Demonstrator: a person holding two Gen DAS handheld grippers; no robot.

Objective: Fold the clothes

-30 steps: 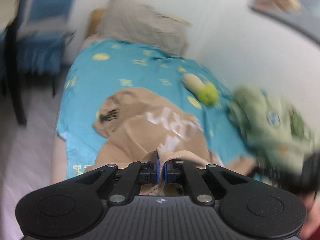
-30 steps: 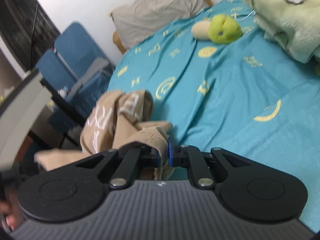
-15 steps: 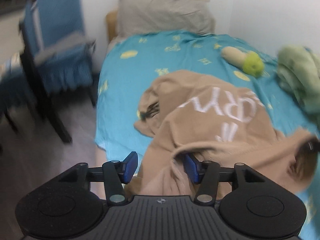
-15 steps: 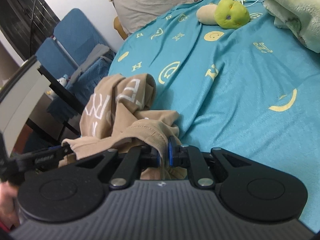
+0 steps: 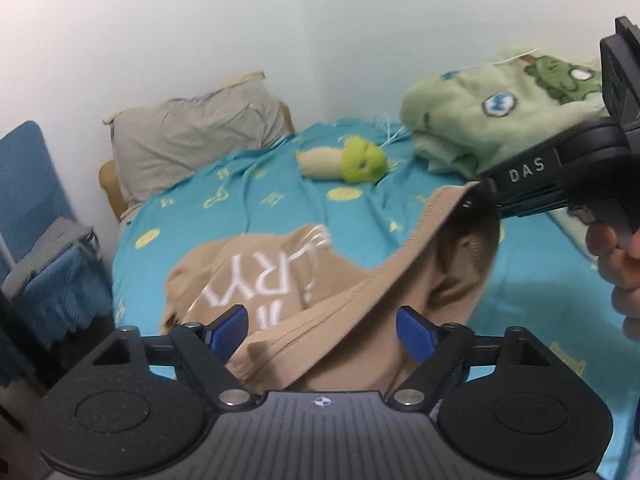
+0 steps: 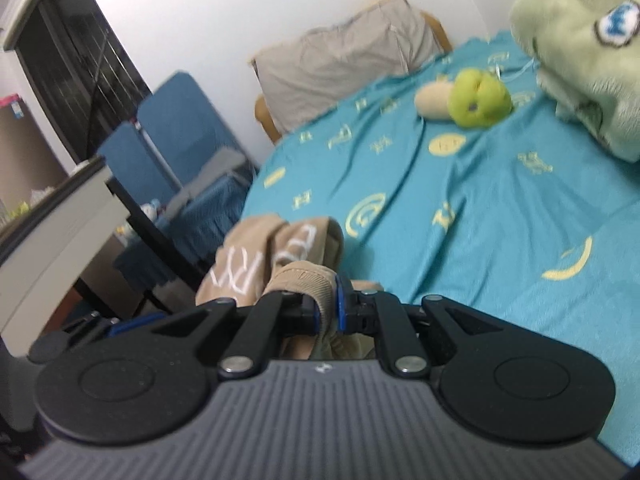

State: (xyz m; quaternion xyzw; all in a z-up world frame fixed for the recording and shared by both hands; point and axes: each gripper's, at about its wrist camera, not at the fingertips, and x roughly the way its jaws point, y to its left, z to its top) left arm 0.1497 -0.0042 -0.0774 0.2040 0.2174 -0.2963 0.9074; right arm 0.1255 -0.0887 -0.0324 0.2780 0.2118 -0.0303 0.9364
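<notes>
Bed [image 5: 280, 208] in teal sheet runs ahead of both tools; its near-left edge drops off beside a blue chair [image 5: 36, 216]. Bare sheet lies ahead-right of the right tool [image 6: 334, 312]. Grey pillow [image 5: 192, 136] at the far end, green blanket [image 5: 492, 128] far right, plush toy [image 5: 348, 160] between. Tan sweatshirt [image 5: 280, 292] with white letters, crumpled; its ribbed hem stretches diagonally from the left tool [image 5: 320, 328] up-right to the right tool. Left tool jaws opening, cloth loose between. Right tool pinches the hem.
</notes>
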